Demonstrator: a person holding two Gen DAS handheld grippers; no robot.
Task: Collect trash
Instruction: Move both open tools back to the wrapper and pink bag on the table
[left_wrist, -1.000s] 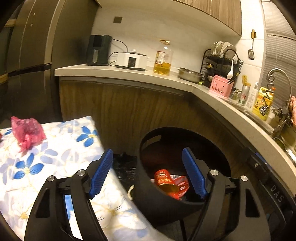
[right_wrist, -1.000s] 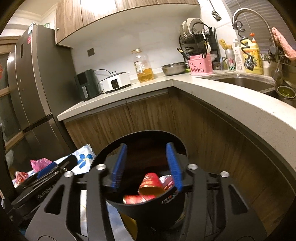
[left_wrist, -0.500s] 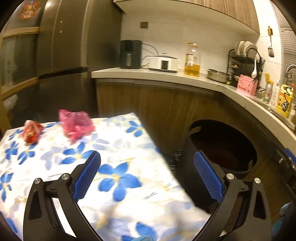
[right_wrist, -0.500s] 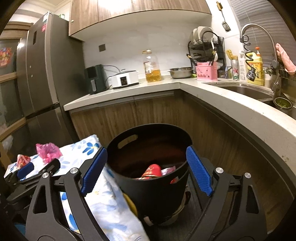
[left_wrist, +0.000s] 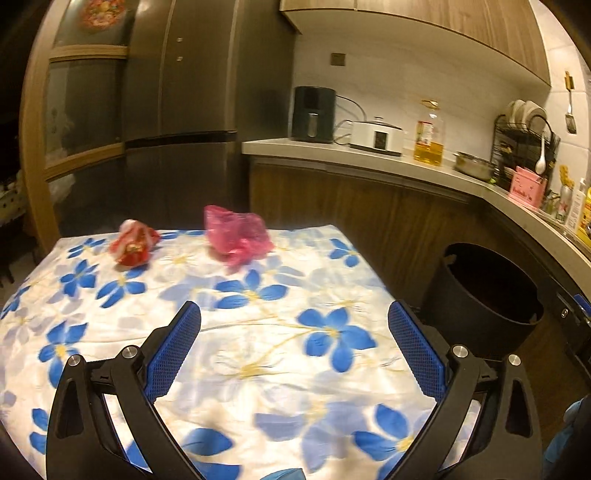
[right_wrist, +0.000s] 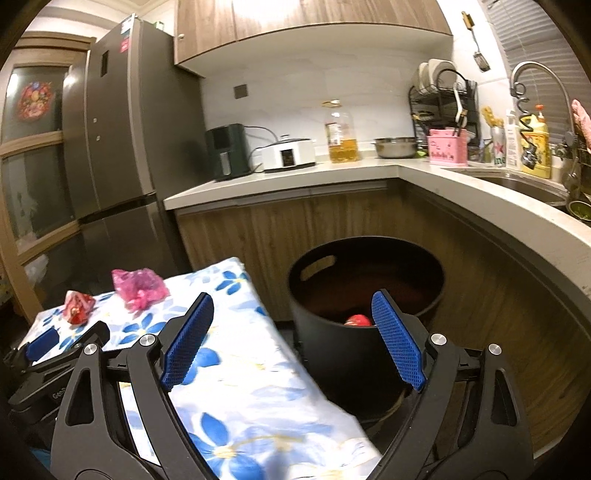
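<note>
Both grippers, left gripper (left_wrist: 294, 349) and right gripper (right_wrist: 293, 339), spread, empty. Pink bag (left_wrist: 236, 236) flimsy: your pinch may snag tablecloth (left_wrist: 258, 332).

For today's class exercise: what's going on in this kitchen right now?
A person is clearing trash with two hand-held tools. Both the left tool and right tool are open and empty. A pink bag and a red wrapper lie on the floral tablecloth; the black bin holds some red trash.

Two crumpled wrappers (left_wrist: 236, 236) lay at the far edge of the cloth-covered surface (left_wrist: 258, 332), bin (right_wrist: 365, 295) stood right of it, below the counter (right_wrist: 443, 177).
</note>
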